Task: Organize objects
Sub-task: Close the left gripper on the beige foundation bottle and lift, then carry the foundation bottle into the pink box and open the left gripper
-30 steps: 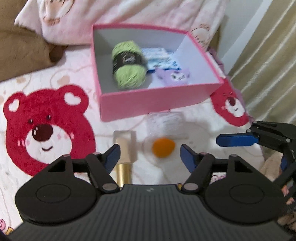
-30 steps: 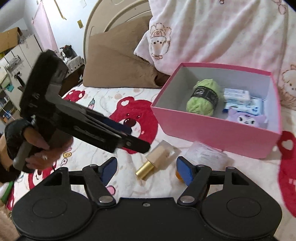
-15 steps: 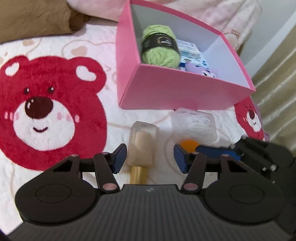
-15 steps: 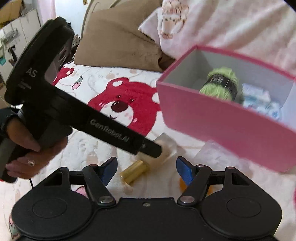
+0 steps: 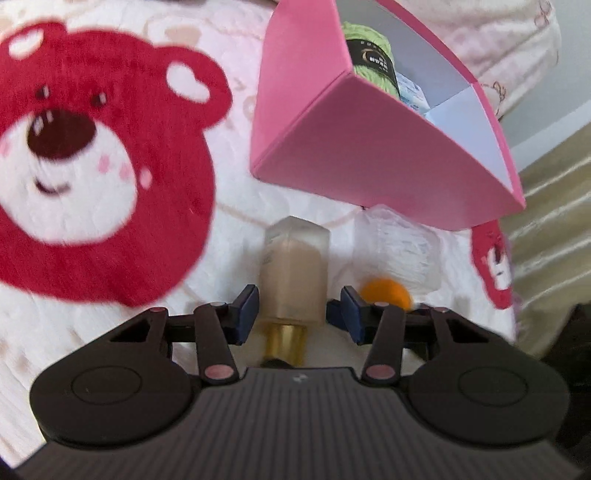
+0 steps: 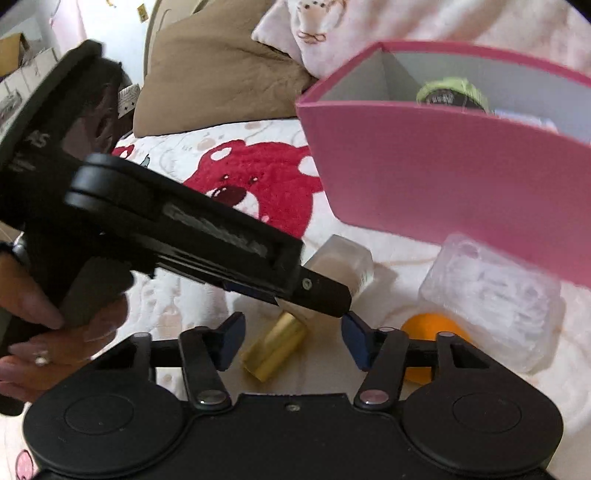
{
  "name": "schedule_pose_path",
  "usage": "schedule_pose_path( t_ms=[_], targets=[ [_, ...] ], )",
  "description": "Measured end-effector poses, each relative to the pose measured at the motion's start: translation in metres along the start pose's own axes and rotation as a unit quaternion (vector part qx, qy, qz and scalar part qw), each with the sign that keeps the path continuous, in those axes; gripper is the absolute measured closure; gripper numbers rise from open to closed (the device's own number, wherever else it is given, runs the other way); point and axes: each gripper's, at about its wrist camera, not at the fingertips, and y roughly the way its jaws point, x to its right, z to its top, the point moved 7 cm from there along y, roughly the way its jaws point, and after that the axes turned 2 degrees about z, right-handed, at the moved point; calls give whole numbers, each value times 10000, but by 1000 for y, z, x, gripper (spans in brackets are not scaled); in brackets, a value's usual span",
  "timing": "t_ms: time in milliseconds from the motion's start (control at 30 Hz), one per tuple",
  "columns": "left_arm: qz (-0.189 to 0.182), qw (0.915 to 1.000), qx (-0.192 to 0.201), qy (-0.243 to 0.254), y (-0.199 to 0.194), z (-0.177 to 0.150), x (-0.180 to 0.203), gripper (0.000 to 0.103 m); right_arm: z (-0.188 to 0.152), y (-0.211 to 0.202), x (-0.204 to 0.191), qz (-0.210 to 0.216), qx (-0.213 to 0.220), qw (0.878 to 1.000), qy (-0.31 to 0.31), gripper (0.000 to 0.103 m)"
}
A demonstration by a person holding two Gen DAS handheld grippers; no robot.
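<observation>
A clear bottle of beige liquid (image 5: 292,273) with a gold cap (image 5: 286,339) lies on the bear-print blanket. My left gripper (image 5: 298,309) is open, its two blue pads on either side of the bottle, with small gaps. In the right wrist view the left gripper (image 6: 325,293) reaches over the bottle (image 6: 341,266). My right gripper (image 6: 291,341) is open and empty, low above the gold cap (image 6: 275,350). An orange ball (image 5: 384,291) and a clear plastic packet (image 5: 397,251) lie to the right. The pink box (image 5: 369,158) holds green yarn (image 5: 371,59).
A big red bear print (image 5: 92,155) covers the blanket on the left. A brown pillow (image 6: 214,74) and a pink quilt (image 6: 369,26) lie behind the box. A beige curtain (image 5: 554,221) hangs at the right. The ball (image 6: 428,328) and packet (image 6: 491,291) sit beside my right gripper.
My left gripper has moved forward and down, so its pads now flank the bottle. My right gripper has come lower and closer to the gold cap and the ball.
</observation>
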Motion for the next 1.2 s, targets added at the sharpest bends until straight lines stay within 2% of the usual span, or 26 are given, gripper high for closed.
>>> schedule_pose_path(
  t_ms=[100, 167, 267, 400, 533, 600, 633, 667, 833, 967, 1200],
  targets=[
    [6, 9999, -146, 61, 5, -5, 8, 56, -4, 5, 4, -309, 39, 9995, -112, 46],
    [177, 9996, -116, 188, 7, -6, 13, 57, -6, 8, 5, -421, 41, 9990, -131, 54],
    [265, 9995, -30, 168, 9, -6, 12, 57, -8, 9, 8, -504, 95, 9987, -48, 60],
    [331, 9993, 166, -10, 9, -4, 9, 54, -9, 4, 12, -342, 79, 9986, 391, 60],
    [361, 9988, 308, -107, 8, -6, 11, 54, -16, -4, 19, 283, -26, 9921, 1221, 60],
    [355, 9987, 331, -137, 6, -10, 11, 57, -23, -6, 19, 453, -89, 9889, 1412, 60],
    [406, 9987, 311, -69, 6, -12, 11, 60, -25, -5, 19, 456, -117, 9893, 1384, 60],
    [494, 9984, 256, 55, 7, -15, 12, 60, -28, -4, 16, 437, -162, 9907, 1280, 60],
    [623, 9974, 358, 79, 6, -20, 14, 61, -32, 1, 12, 287, -143, 9940, 1042, 58],
    [567, 9980, 273, 4, 5, -21, 15, 61, -31, -2, 21, 402, -31, 9930, 1106, 59],
    [551, 9983, 170, 0, -14, -34, 28, 62, -32, -18, 7, 406, -95, 9950, 903, 60]
  ],
)
